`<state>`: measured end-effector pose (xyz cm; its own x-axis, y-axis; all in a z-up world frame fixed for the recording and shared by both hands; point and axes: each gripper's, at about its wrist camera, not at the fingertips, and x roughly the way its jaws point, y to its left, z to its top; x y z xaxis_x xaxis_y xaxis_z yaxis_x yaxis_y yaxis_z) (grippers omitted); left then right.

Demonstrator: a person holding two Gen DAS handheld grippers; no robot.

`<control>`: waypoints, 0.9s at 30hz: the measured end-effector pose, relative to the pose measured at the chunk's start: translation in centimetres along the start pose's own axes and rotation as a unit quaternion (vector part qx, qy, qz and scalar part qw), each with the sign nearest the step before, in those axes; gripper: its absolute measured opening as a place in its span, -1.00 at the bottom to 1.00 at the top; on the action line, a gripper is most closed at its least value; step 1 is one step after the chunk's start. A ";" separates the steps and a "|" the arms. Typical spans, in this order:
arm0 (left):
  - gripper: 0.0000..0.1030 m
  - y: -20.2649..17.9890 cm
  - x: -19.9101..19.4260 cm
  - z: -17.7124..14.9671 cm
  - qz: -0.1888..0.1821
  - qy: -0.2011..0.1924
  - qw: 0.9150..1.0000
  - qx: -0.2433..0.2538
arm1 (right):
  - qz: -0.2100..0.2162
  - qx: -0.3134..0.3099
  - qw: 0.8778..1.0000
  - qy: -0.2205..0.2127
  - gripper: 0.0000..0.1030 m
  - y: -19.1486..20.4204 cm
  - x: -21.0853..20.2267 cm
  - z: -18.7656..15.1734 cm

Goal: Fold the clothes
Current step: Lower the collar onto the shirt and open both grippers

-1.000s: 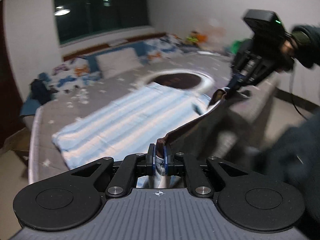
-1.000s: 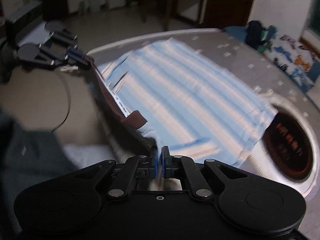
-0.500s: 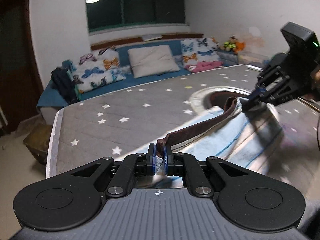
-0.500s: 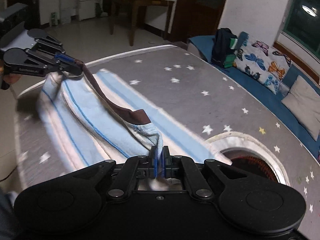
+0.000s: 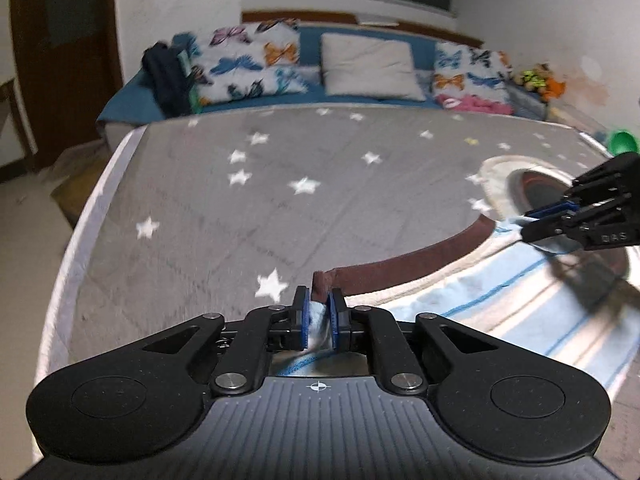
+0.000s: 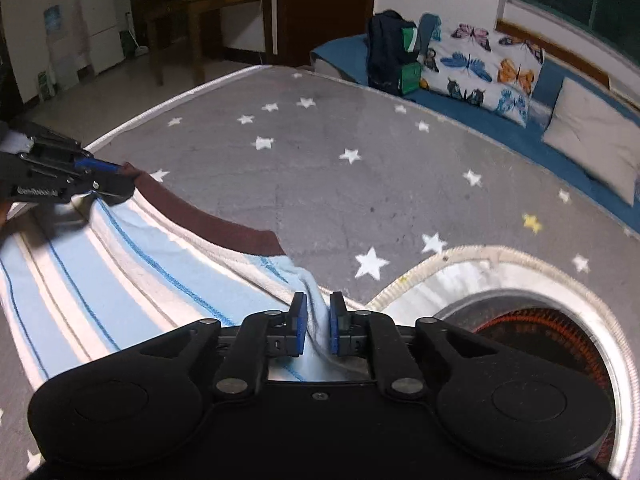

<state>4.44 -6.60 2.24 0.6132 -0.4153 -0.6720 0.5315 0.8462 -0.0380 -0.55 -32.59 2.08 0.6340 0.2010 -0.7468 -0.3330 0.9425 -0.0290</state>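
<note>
Blue-and-white striped garment with brown waistband (image 6: 120,272) lies near the grey star-printed mattress (image 5: 248,200) edge; beyond it bare mattress. Left gripper (image 5: 319,316) and right gripper (image 6: 317,322) jaws have just been opening, cloth loose between them. Lettering unreadable.

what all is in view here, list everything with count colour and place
striped garment: 1, light blue and white with a brown band, spread on the mattress between both grippers
mattress: 1, grey with white stars, fills the foreground
round inset: 1, dark red with pale rim, in the mattress on the right
butterfly cushions: 2, white with coloured butterflies, on the blue couch behind
plain pillow: 1, beige, between them
backpack: 1, dark, couch end
left gripper: 1, black, blue pads, jaws just opening, cloth between
right gripper: 1, same
</note>
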 end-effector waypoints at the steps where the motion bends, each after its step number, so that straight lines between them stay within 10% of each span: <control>1: -0.56 0.2 0.0 -0.1 0.007 -0.006 1.000 -0.004 | -0.004 0.003 1.000 -0.003 -0.58 0.0 -0.2 0.0; 11: -0.47 0.3 -5.5 -0.6 0.007 -0.071 0.997 -0.039 | 0.017 0.024 0.998 -0.051 -0.39 1.2 -3.1 0.2; 27: -0.57 -3.1 -4.4 -5.3 -0.008 -0.013 1.000 0.006 | 0.042 0.033 0.998 -0.034 -0.24 4.7 2.0 1.0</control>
<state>-3.01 -5.66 1.35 0.6186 -0.4378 -0.6525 0.5489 0.8349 -0.0398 -0.17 -27.51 1.10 0.6521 0.2947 -0.6985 -0.3415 0.9368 0.0765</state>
